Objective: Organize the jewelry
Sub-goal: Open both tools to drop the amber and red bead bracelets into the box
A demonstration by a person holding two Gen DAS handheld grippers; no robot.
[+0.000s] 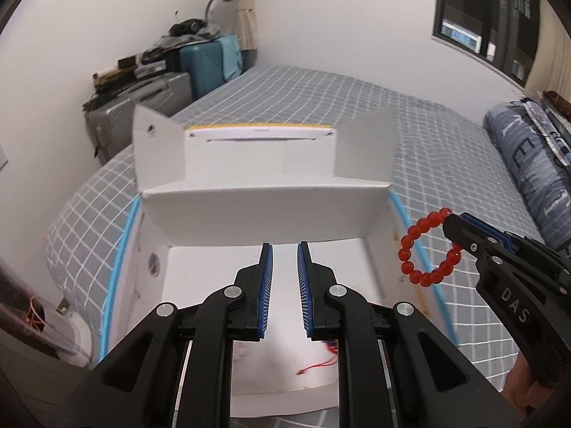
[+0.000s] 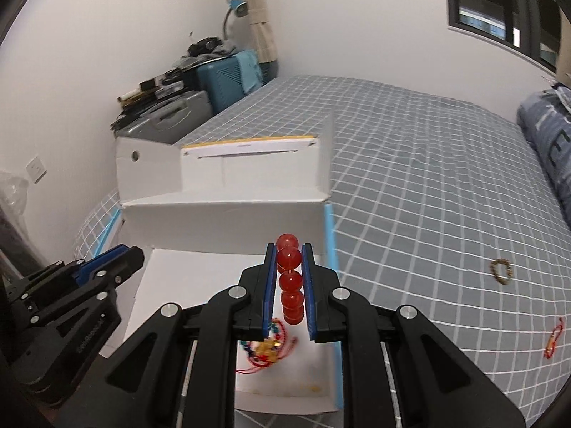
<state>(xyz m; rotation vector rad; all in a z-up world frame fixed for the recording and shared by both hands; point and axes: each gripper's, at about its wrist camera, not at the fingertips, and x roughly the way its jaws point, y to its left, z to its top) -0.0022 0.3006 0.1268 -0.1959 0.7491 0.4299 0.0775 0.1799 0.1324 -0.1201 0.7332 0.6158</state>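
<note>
My right gripper [image 2: 289, 251] is shut on a red bead bracelet [image 2: 291, 281] and holds it over the right edge of an open white cardboard box [image 2: 214, 221] on the bed. In the left wrist view the bracelet [image 1: 428, 248] hangs from the right gripper [image 1: 450, 222] beside the box's right wall [image 1: 378, 267]. My left gripper [image 1: 284, 246] is open and empty above the box's inside. A red-string charm bracelet with coloured beads [image 2: 267, 344] lies on the box floor; its red cord also shows in the left wrist view [image 1: 321, 362].
A brown bead bracelet [image 2: 501, 271] and a red string bracelet [image 2: 553, 337] lie on the grey checked bedsheet [image 2: 428, 178] to the right. A folded blue blanket [image 1: 528, 164] lies at the far right. Suitcases [image 2: 178, 114] stand by the wall behind the box.
</note>
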